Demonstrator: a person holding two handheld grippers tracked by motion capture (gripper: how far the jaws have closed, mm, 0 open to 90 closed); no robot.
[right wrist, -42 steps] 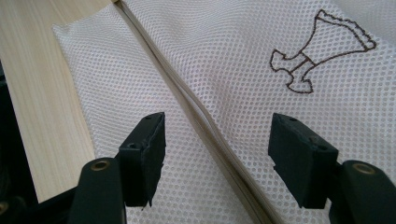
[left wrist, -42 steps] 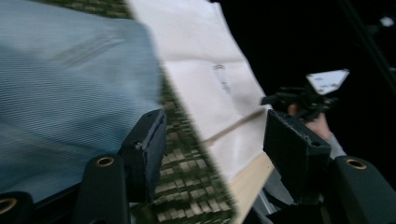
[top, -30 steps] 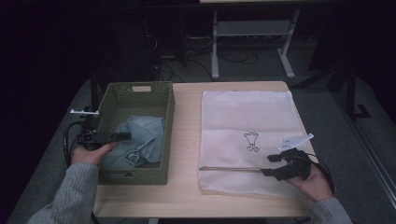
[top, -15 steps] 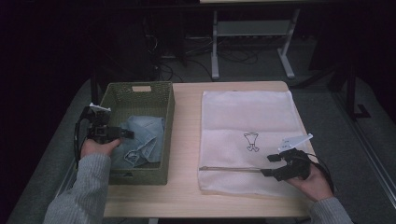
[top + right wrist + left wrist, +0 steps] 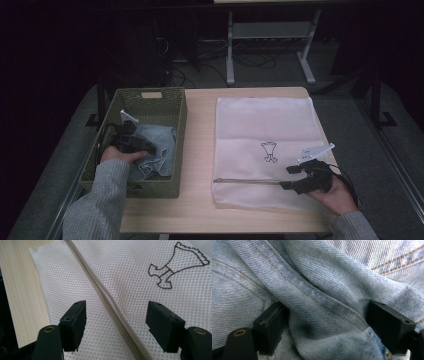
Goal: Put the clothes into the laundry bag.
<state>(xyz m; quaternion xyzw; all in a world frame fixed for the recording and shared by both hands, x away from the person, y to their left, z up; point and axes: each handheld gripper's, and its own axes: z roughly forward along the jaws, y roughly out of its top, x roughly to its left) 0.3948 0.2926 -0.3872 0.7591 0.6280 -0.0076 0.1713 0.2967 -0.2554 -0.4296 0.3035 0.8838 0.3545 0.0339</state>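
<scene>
Nearest the person, two grey sleeves come up from the bottom edge. The right hand [image 5: 336,192] rests low on the white mesh bag [image 5: 265,130], holding the right gripper [image 5: 288,177] flat and pointing left along the bag's zipper [image 5: 245,181]. Its jaws stand wide apart, with the zipper between them but not pinched. Farther up on the left, the left hand [image 5: 119,155] reaches down into the green basket [image 5: 176,117]. The left gripper [image 5: 324,322] pushes into the blue jeans [image 5: 157,150] lying there. Its jaws have just been opening, and a fold of jeans sits loose between them.
</scene>
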